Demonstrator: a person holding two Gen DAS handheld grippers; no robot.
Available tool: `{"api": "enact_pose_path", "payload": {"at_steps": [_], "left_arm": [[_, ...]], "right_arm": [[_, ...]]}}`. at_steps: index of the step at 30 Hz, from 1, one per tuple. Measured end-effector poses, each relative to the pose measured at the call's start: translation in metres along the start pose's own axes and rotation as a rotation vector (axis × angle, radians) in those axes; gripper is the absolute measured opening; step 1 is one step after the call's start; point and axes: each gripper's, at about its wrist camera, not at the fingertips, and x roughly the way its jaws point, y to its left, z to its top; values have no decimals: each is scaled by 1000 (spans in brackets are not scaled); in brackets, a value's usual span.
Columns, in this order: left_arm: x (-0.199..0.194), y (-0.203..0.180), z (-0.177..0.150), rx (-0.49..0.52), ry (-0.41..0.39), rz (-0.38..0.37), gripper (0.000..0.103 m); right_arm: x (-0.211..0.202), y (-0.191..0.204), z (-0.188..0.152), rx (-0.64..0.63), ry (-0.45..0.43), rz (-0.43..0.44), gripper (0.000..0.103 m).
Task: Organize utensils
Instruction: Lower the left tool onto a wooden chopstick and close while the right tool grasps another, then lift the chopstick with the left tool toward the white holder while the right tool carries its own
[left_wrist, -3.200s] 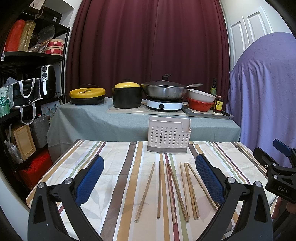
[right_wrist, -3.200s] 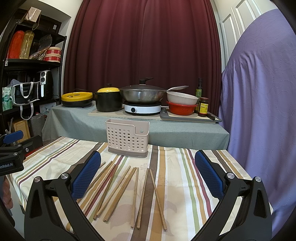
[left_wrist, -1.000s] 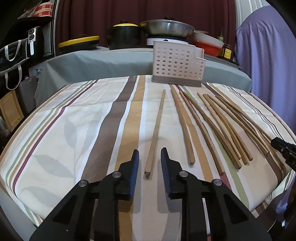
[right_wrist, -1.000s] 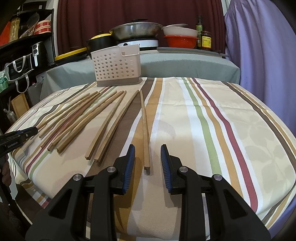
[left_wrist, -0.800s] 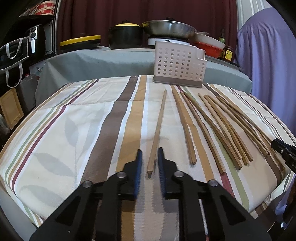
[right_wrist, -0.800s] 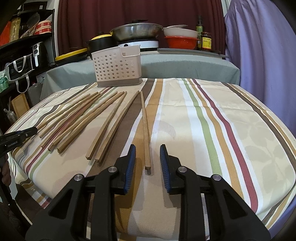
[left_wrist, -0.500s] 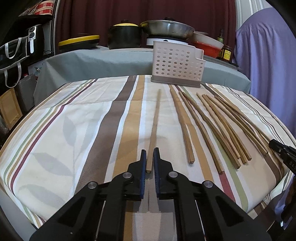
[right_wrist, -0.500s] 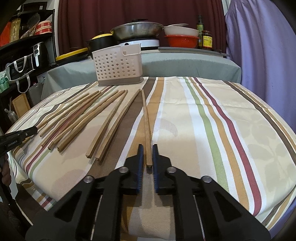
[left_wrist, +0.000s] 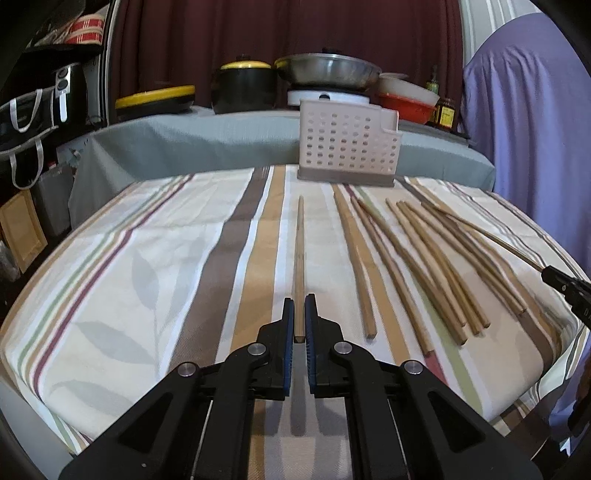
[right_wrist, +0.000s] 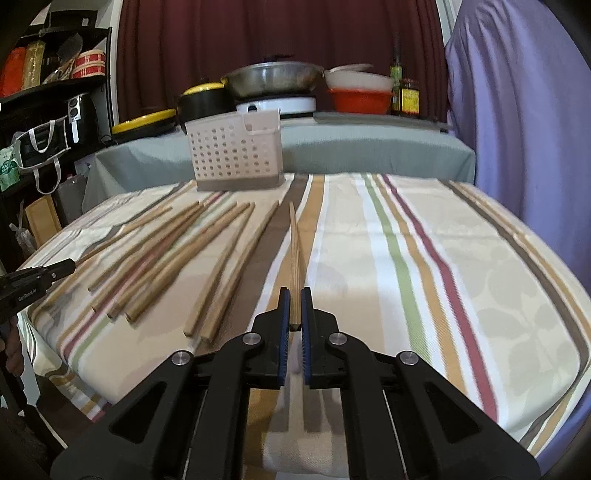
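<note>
On the cloth (left_wrist: 166, 258): wooden chopsticks in a row before the holder (left_wrist: 349, 147).
Left gripper (left_wrist: 299, 314): pinching the leftmost stick (left_wrist: 300, 251); a second ago its jaws stood apart.
Right gripper (right_wrist: 294, 306): clamped on the rightmost stick (right_wrist: 294, 243), near end lifted; open before.

Soft daylight, fisheye-bent edges (slight blur)
</note>
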Motion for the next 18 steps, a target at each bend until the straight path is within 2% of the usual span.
{"api": "enact_pose_path", "payload": {"at_steps": [14, 18], "left_arm": [[-58, 3, 59, 13, -217, 17, 7], [-73, 6, 77, 7, -255, 17, 7]], "right_arm": [[-43, 16, 60, -63, -172, 3, 6], [-55, 20, 82, -75, -231, 11, 6]]}}
